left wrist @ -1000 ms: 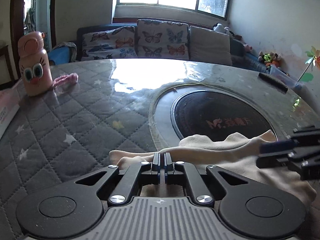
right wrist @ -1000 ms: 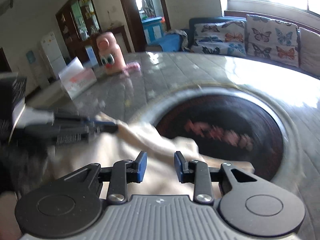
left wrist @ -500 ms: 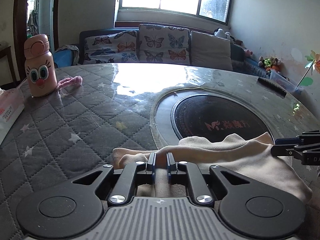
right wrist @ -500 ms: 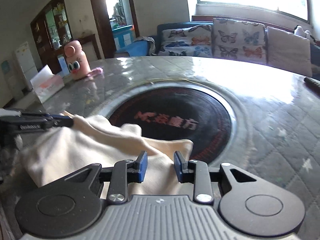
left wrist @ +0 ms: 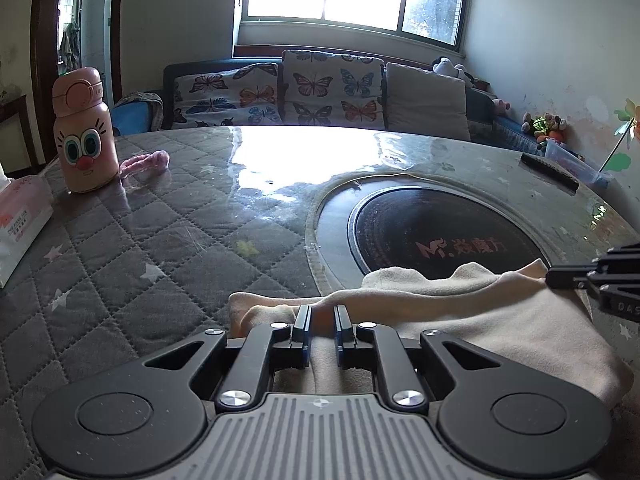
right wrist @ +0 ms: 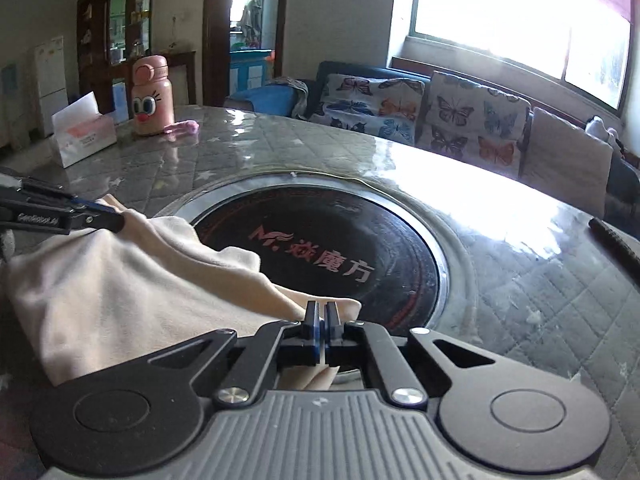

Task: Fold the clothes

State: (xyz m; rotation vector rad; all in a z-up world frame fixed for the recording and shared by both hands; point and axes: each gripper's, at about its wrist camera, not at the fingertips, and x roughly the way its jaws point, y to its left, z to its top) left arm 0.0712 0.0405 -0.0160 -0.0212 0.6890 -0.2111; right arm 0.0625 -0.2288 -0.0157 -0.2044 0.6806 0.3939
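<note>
A cream garment (left wrist: pixel 480 320) lies crumpled on the near side of the round table, with its far edge over the dark round hotplate (left wrist: pixel 440 236). My left gripper (left wrist: pixel 322 312) stands over the garment's left end, jaws a narrow gap apart, pinching a fold of the fabric. In the right wrist view the garment (right wrist: pixel 140 288) rises to that gripper's tip (right wrist: pixel 116 218). My right gripper (right wrist: pixel 321 308) is shut on the garment's right corner, pads pressed together at the hotplate's (right wrist: pixel 340 248) near rim. It shows in the left wrist view as dark fingers (left wrist: pixel 560 276) at the garment's corner.
The table wears a grey quilted cover (left wrist: pixel 140 248) under a glossy sheet. A pink cartoon bottle (left wrist: pixel 82 136), a pink strap (left wrist: pixel 148 160) and a tissue box (left wrist: pixel 20 220) sit at the far left. A black bar (left wrist: pixel 550 172) lies far right. A sofa with butterfly cushions (left wrist: pixel 332 92) stands behind.
My right gripper's jaws closed onto the garment's corner after it swung right along the edge. The left jaws parted a little, with the fold staying between them.
</note>
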